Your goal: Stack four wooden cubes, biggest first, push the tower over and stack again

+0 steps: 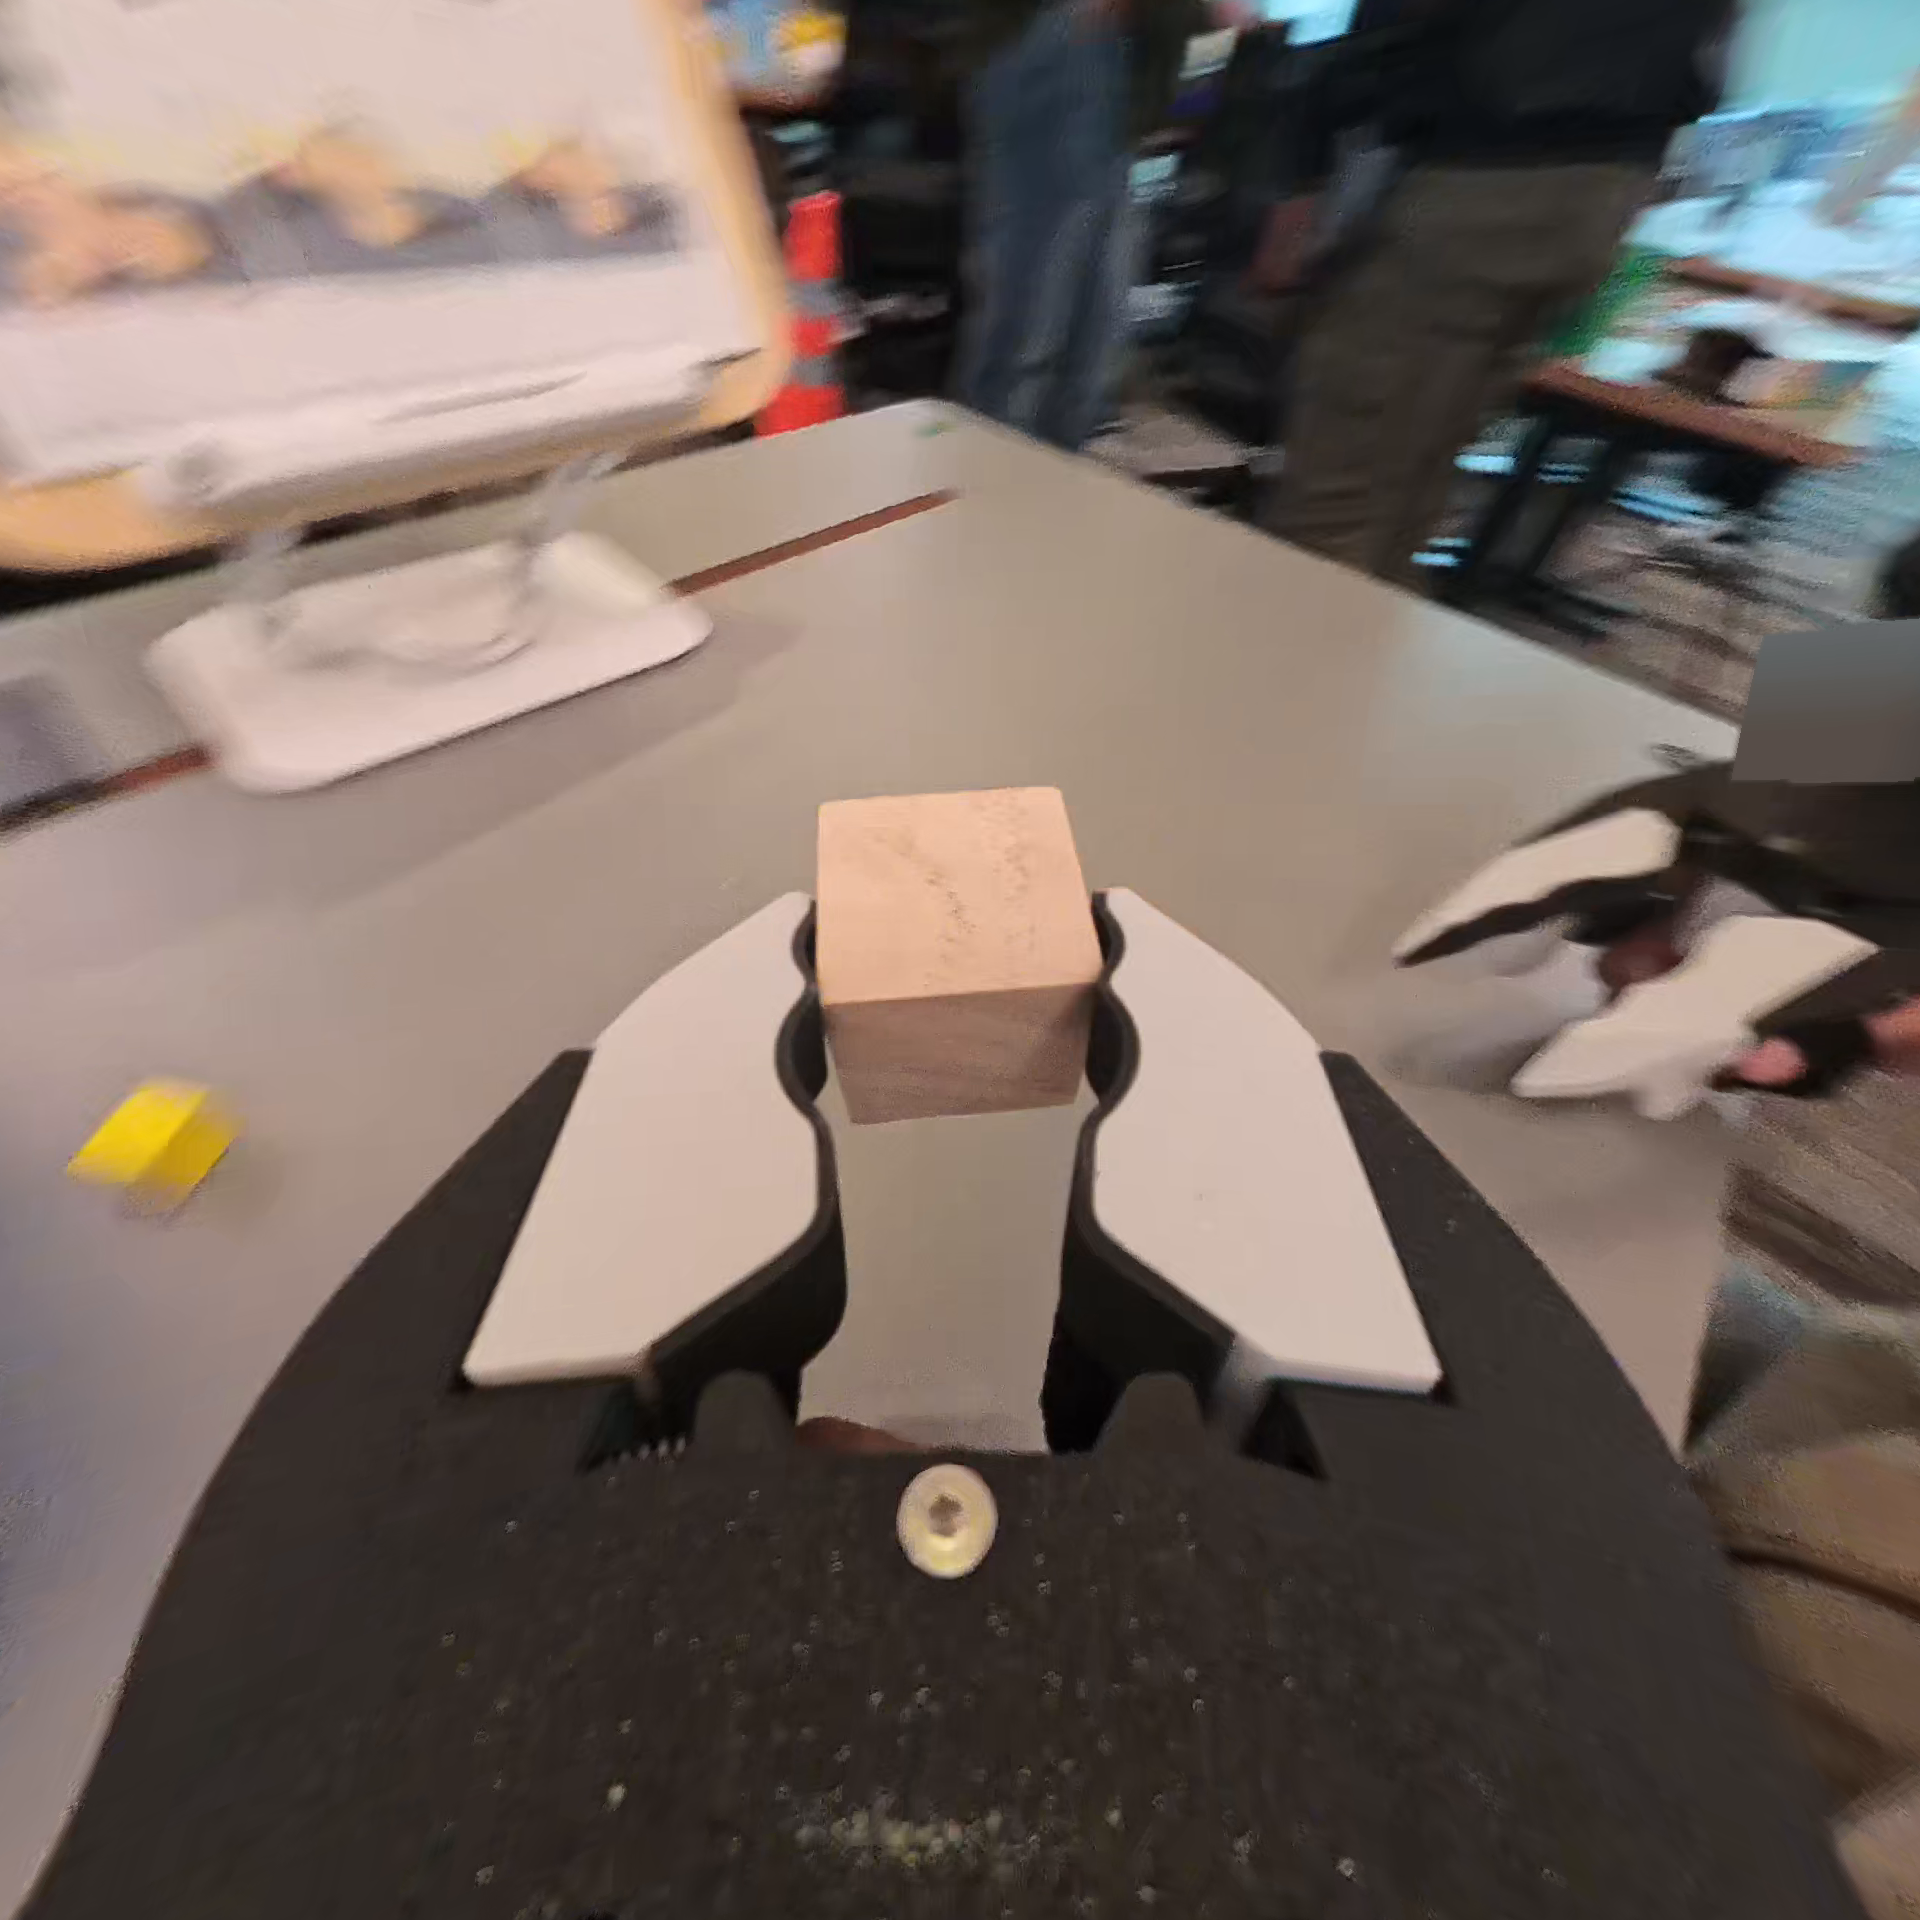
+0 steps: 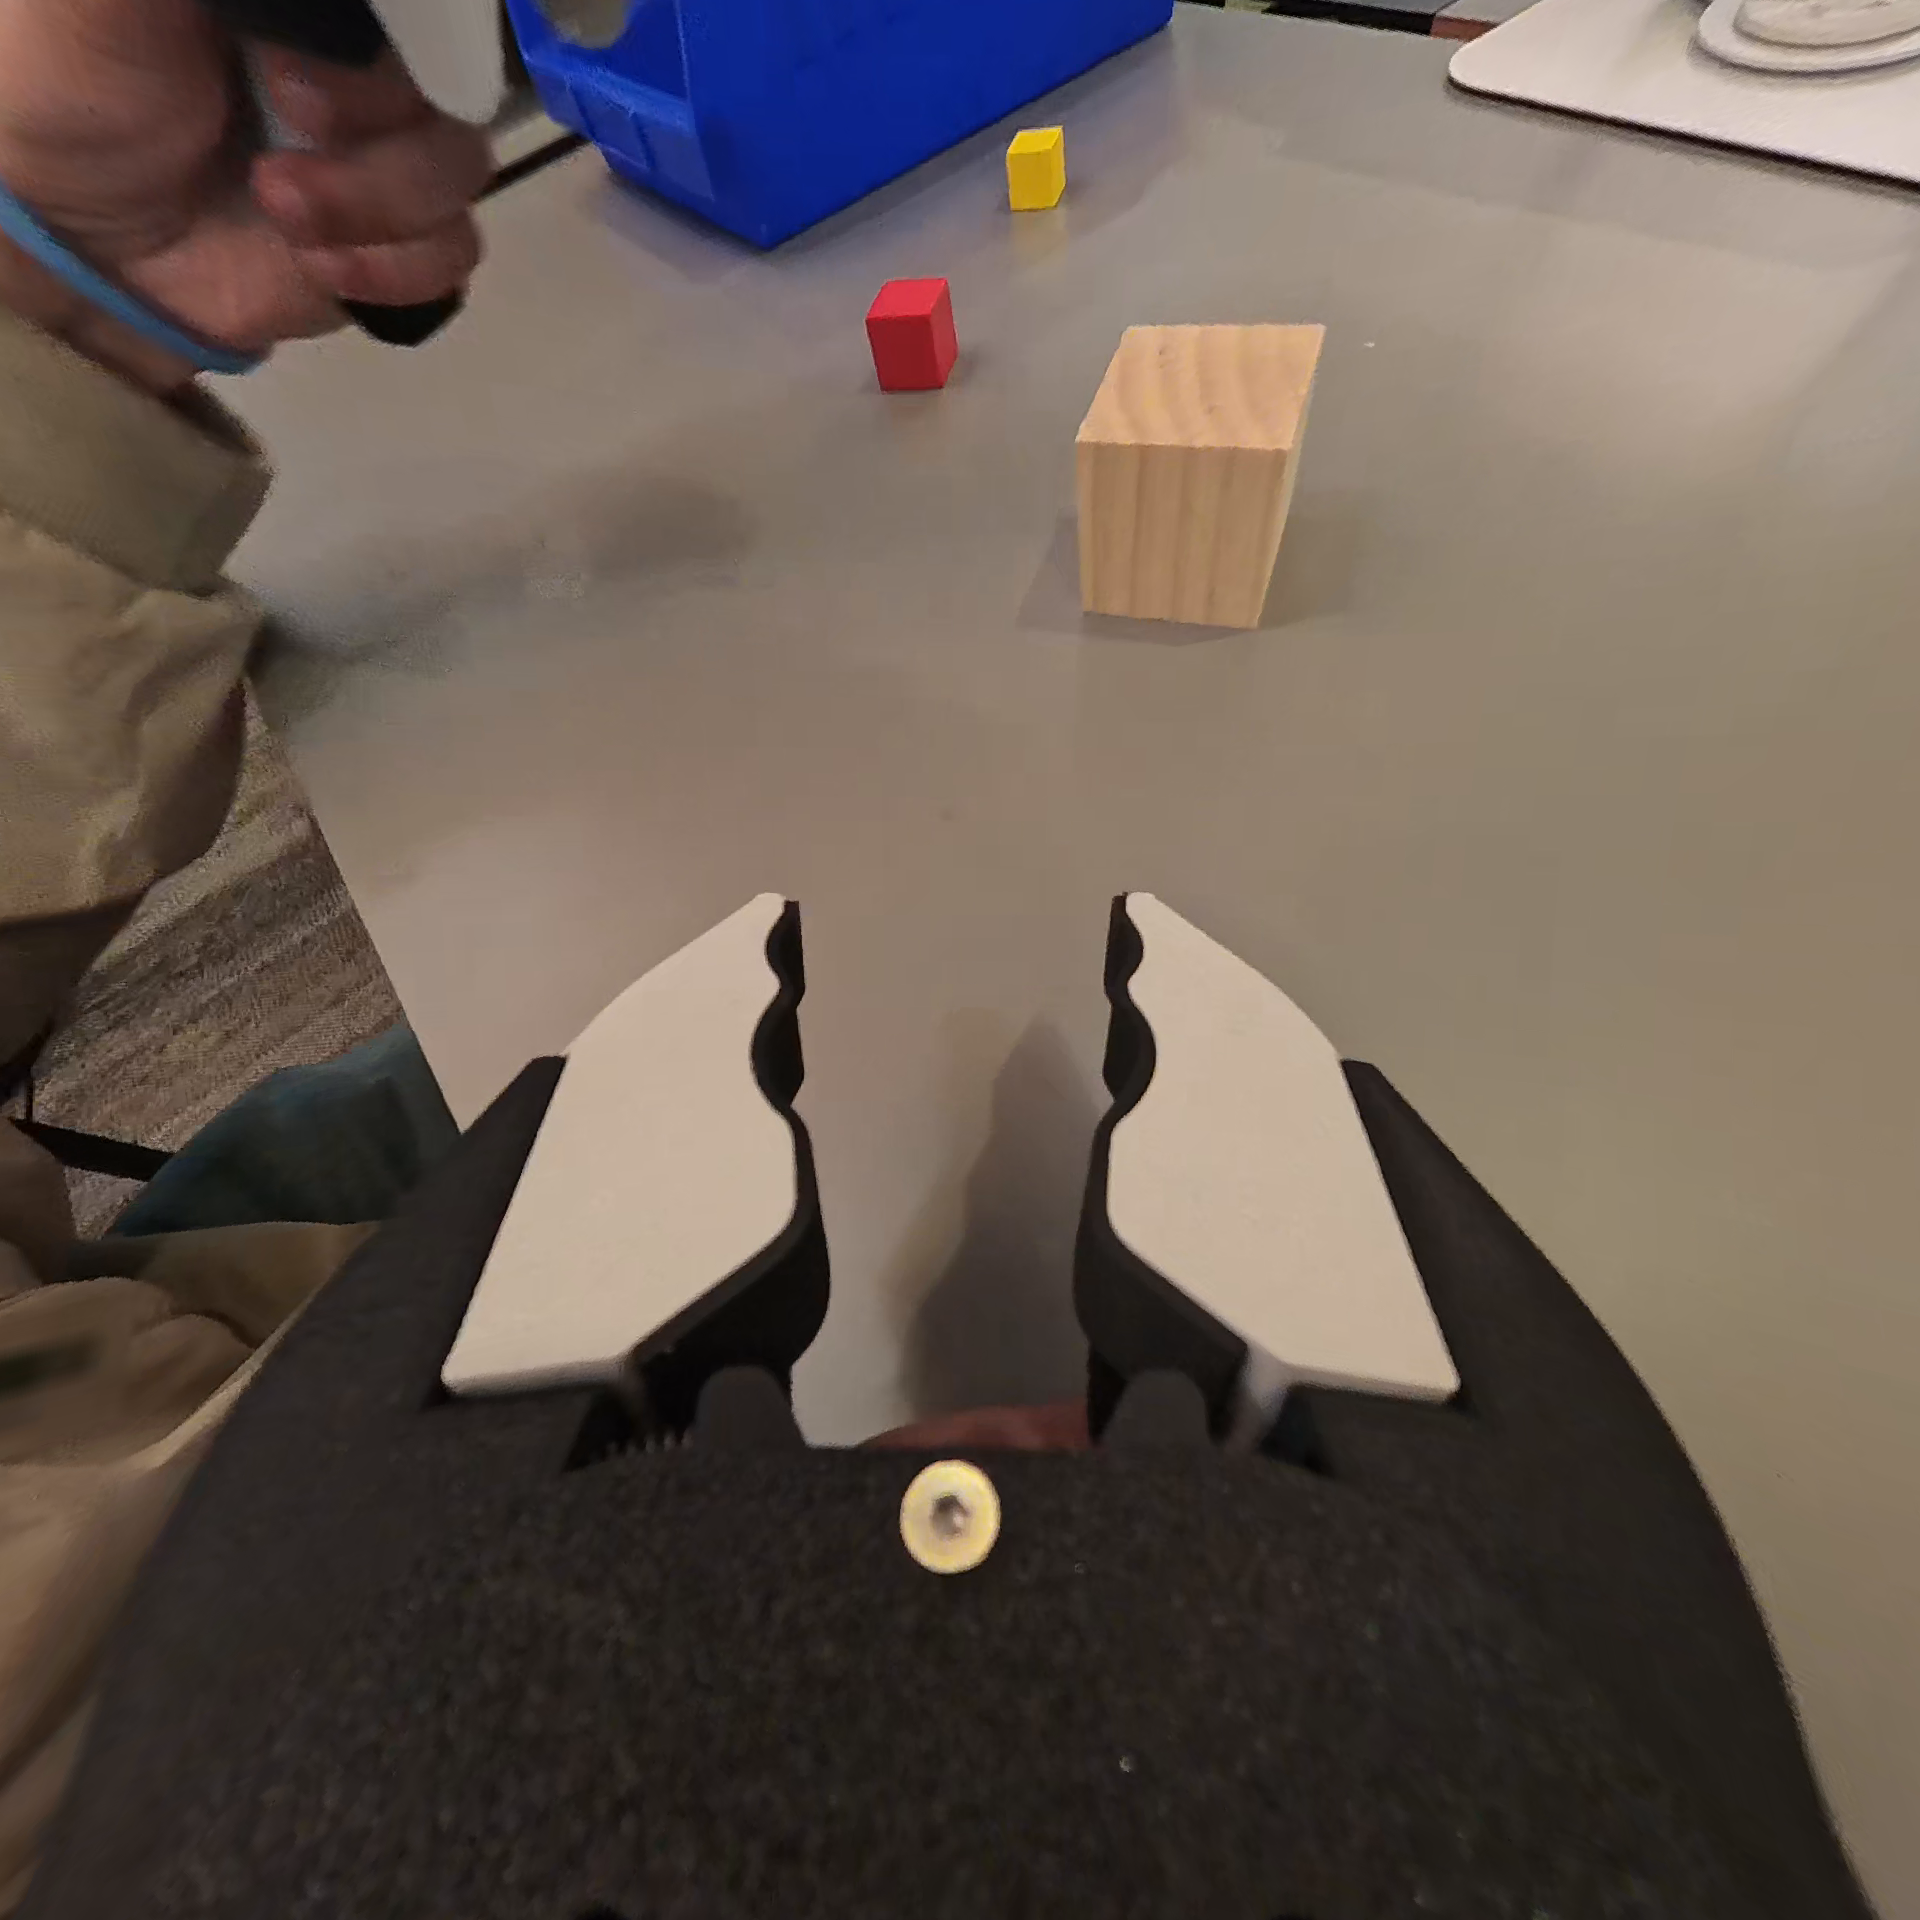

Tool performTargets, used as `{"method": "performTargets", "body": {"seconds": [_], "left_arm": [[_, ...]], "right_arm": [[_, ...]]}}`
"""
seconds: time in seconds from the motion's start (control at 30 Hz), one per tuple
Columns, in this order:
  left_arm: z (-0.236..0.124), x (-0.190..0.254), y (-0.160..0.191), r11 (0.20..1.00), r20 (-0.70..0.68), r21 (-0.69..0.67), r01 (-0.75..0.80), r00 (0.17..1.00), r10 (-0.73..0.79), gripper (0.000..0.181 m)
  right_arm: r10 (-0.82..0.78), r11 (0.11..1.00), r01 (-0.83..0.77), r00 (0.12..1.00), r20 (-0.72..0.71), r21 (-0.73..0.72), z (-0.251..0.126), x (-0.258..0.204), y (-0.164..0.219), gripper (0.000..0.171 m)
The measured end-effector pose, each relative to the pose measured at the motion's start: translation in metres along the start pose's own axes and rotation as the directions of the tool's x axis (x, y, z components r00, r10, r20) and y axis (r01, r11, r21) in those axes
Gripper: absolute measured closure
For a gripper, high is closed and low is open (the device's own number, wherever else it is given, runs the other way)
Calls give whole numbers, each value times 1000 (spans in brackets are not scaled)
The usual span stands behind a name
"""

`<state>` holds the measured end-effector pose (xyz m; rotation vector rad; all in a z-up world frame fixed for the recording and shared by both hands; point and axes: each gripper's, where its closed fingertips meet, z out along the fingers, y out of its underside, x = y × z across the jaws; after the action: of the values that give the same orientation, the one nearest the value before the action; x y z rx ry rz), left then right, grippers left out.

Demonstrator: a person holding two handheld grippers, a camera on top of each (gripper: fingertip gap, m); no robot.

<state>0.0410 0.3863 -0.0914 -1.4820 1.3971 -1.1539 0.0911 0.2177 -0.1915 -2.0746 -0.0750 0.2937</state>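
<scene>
On the grey table (image 2: pixel 1455 831), a pale wooden cube (image 1: pixel 951 961) is squeezed by the left gripper (image 1: pixel 954 935). The right gripper (image 2: pixel 954 914) is spread, empty; a big light wooden block (image 2: pixel 1195 478), small red cube (image 2: pixel 912 332) and small yellow cube (image 2: pixel 1036 166) are seen ahead.

Left gripper (image 1: pixel 954 971) jaws clamped on a cube (image 1: pixel 954 961), held above the table. Right gripper (image 2: pixel 954 971) jaws apart, empty, near table's front edge.

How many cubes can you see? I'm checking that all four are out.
4: a plain cube between the left fingers, a bigger plain cube, a red cube and a yellow cube on the table.
</scene>
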Motion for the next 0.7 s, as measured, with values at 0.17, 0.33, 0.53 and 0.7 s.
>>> {"method": "performTargets", "body": {"seconds": [0.17, 0.33, 0.53, 0.7], "left_arm": [[72, 17, 9, 982, -228, -127, -137, 968, 105, 134], [102, 18, 28, 977, -228, -182, -111, 971, 68, 134], [112, 28, 36, 966, -225, -199, -164, 967, 117, 134], [117, 23, 42, 970, -219, -202, -138, 971, 93, 134]], "right_arm": [[17, 1000, -17, 1000, -3, 21, -4, 3, -3, 118], [2, 1000, -2, 1000, -17, 13, -6, 3, 0, 117], [7, 1000, -7, 1000, -9, 1, -4, 1, 4, 117], [3, 1000, -3, 1000, -8, 2, -5, 1, 3, 117]]}}
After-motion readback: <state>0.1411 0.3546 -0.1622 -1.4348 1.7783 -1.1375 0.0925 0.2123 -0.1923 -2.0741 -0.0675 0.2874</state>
